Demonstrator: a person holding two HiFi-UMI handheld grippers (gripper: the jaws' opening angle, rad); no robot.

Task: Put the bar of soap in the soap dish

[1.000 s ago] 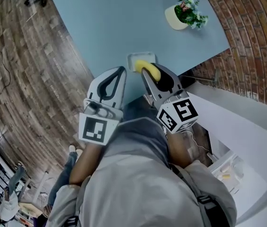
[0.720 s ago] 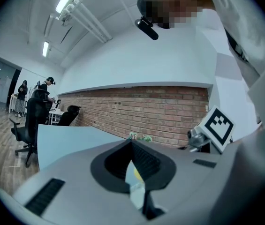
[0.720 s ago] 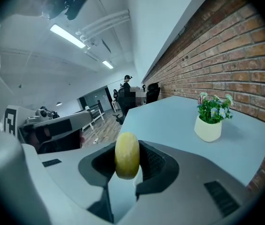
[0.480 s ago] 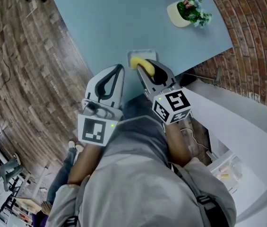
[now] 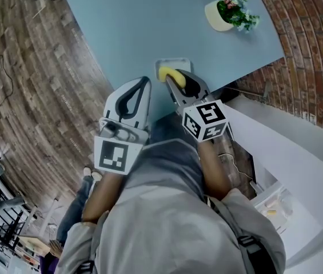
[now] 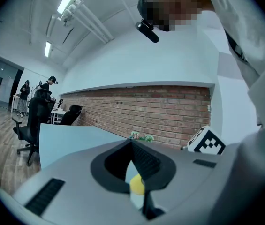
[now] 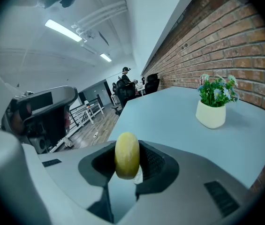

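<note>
My right gripper (image 5: pixel 171 77) is shut on the yellow bar of soap (image 5: pixel 168 73), which stands on edge between its pads (image 7: pixel 126 154). In the head view the soap hangs over the near part of the white soap dish (image 5: pixel 174 63) on the light blue table (image 5: pixel 132 27); whether it touches the dish I cannot tell. My left gripper (image 5: pixel 144 83) hovers just left of the dish, its tips together with nothing in them. In the left gripper view, soap (image 6: pixel 137 185) and a bit of white dish (image 6: pixel 136 201) show past its tips (image 6: pixel 132 142).
A cream pot with a small green plant (image 5: pixel 223 13) stands at the table's far right (image 7: pixel 211 112). A brick wall (image 5: pixel 304 44) runs along the right. Wooden floor (image 5: pixel 30 90) lies to the left, with office chairs (image 6: pixel 34 121) and people far off.
My right gripper has sunk towards the soap dish with the soap still in it, sliding forward over the dish's near rim. The left gripper has stayed put.
</note>
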